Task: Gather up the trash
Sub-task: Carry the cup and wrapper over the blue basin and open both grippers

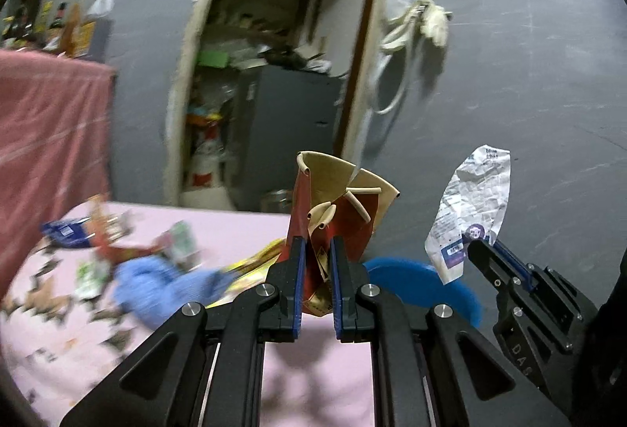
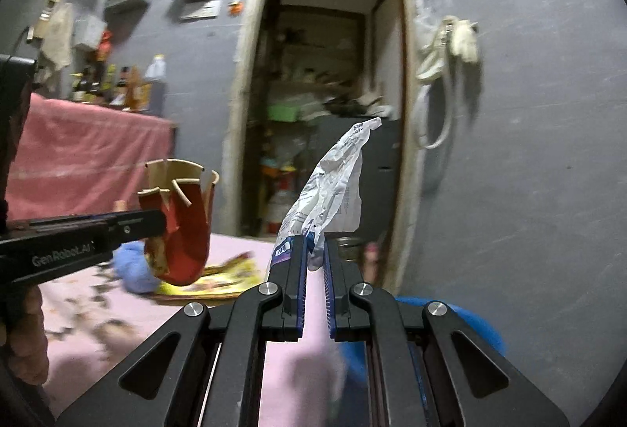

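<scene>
My left gripper (image 1: pixel 318 245) is shut on a torn red paper cup (image 1: pixel 337 199) with a beige inside, held up above the pink sheet. From the right wrist view that cup (image 2: pixel 184 231) hangs at the left from the left gripper (image 2: pixel 154 225). My right gripper (image 2: pixel 314 245) is shut on a crumpled white printed wrapper (image 2: pixel 333 188) that stands up from its pads. In the left wrist view this wrapper (image 1: pixel 470 211) and the right gripper (image 1: pixel 480 246) are at the right. Below both lies a blue round bin (image 1: pixel 415 280), partly hidden.
A pink patterned bed sheet (image 1: pixel 58 341) carries more litter: a blue cloth (image 1: pixel 164 288), a yellow packet (image 2: pixel 219 276), a blue packet (image 1: pixel 66 233). Ahead is an open doorway (image 2: pixel 329 94) into a cluttered store room. Grey walls and a pink-covered table (image 2: pixel 86 152) at left.
</scene>
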